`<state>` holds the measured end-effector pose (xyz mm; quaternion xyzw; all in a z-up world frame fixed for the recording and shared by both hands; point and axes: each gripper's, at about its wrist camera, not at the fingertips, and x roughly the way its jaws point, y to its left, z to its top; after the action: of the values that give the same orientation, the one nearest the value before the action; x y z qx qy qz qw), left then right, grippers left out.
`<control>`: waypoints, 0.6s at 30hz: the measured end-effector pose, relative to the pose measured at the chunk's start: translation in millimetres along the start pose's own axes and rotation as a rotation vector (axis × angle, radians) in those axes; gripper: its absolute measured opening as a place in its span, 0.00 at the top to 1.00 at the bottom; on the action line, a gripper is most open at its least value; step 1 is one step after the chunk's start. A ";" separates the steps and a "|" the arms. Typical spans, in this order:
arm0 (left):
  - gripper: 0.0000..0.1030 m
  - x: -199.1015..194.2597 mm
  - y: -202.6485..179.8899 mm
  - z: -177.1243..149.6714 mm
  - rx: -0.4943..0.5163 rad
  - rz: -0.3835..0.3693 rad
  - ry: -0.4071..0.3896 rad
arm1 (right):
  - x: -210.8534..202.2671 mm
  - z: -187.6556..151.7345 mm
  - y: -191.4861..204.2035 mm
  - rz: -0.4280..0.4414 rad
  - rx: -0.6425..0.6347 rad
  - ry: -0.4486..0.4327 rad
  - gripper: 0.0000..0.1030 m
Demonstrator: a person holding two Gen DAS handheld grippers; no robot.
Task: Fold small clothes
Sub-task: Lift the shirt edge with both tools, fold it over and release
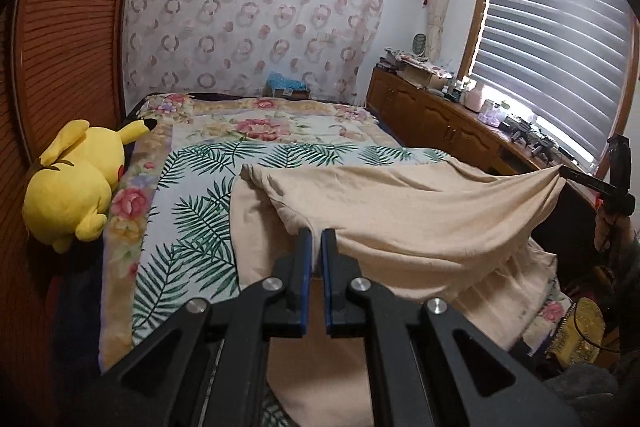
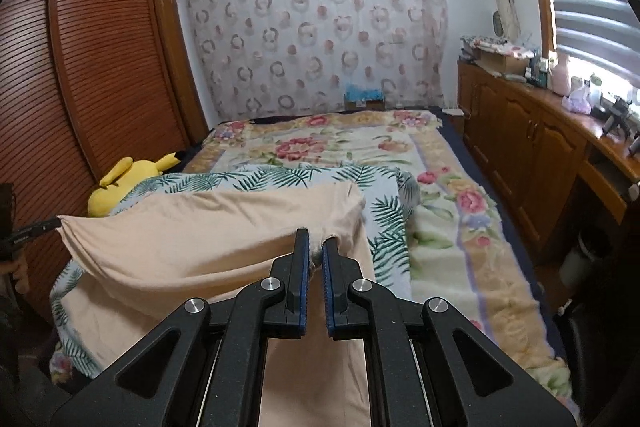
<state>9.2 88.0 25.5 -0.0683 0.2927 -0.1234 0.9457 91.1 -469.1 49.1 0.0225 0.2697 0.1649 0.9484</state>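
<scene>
Pinching the beige garment (image 1: 420, 211) tight, both hand-held grippers, left (image 1: 316, 233) and right (image 2: 316, 243), lift it, seemingly above the bed (image 2: 452, 187).

both black two-finger grippers tilt downward: the left gripper (image 1: 316, 233) and the right gripper (image 2: 316, 235) each have fingers pinched closed on beige cloth (image 1: 420, 211).
</scene>
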 end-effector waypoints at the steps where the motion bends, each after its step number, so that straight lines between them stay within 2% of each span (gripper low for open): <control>1: 0.98 -4.0 -3.4 0.9 0.007 0.000 -0.003 | -7.7 1.1 0.2 -0.001 -0.003 -0.004 0.97; 4: 0.98 -11.4 -10.8 -2.0 0.024 0.022 0.013 | -20.8 -0.6 3.3 -0.033 -0.041 0.003 0.97; 7: 0.98 1.9 -7.6 -18.0 0.027 0.048 0.070 | -13.3 -14.9 -1.0 -0.068 -0.053 0.061 0.97; 10: 0.98 25.9 -2.5 -46.3 0.012 0.069 0.162 | 14.1 -48.4 -7.2 -0.113 -0.065 0.175 0.96; 13: 0.98 38.5 -5.7 -64.1 0.024 0.090 0.206 | 34.3 -76.1 -14.0 -0.119 -0.041 0.246 0.96; 18: 0.93 39.6 -11.6 -74.5 0.021 0.093 0.215 | 40.7 -90.7 -16.4 -0.138 -0.029 0.273 0.82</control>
<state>-3.9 61.8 -54.4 -0.0311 0.3938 -0.0891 0.9143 81.6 -475.6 -51.1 -0.0326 0.3947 0.1049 0.9122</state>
